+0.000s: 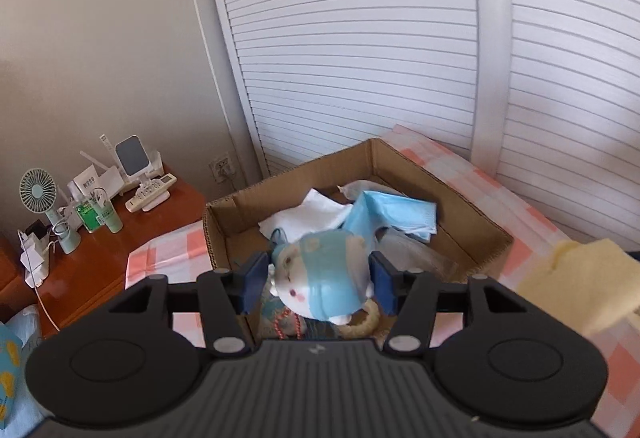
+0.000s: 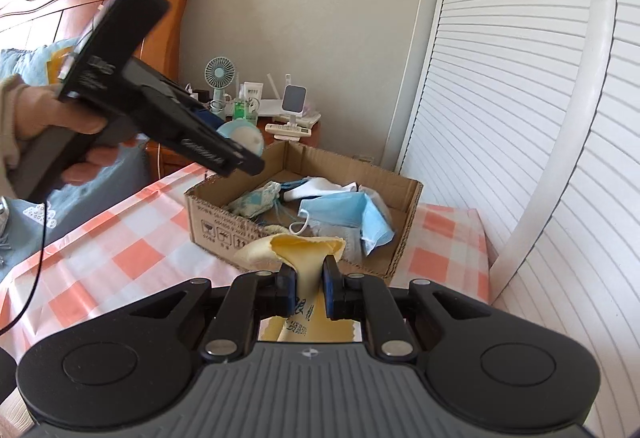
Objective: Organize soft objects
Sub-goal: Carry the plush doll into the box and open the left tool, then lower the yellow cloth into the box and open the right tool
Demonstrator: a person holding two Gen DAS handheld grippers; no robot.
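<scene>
A blue and white plush toy (image 1: pixel 320 278) hangs over the near end of the cardboard box (image 1: pixel 440 173), between the pads of my left gripper (image 1: pixel 318 278). The pads stand just off its sides, so the gripper is open. In the right wrist view the left gripper (image 2: pixel 240 153) is held by a hand above the box (image 2: pixel 216 226), and the plush toy (image 2: pixel 244 135) peeks out behind it. My right gripper (image 2: pixel 311 270) is shut on a yellow cloth (image 2: pixel 308 250) just before the box's near wall. The yellow cloth (image 1: pixel 580 286) also shows at the right edge of the left wrist view.
Blue face masks (image 2: pixel 344 217), a white cloth (image 1: pixel 308 217) and a patterned sock (image 2: pixel 256 199) lie in the box, which stands on an orange-checked cover (image 2: pixel 120 238). A wooden nightstand (image 1: pixel 100 258) with a small fan (image 1: pixel 38 193) is at the left. White louvred doors (image 1: pixel 360 57) rise behind.
</scene>
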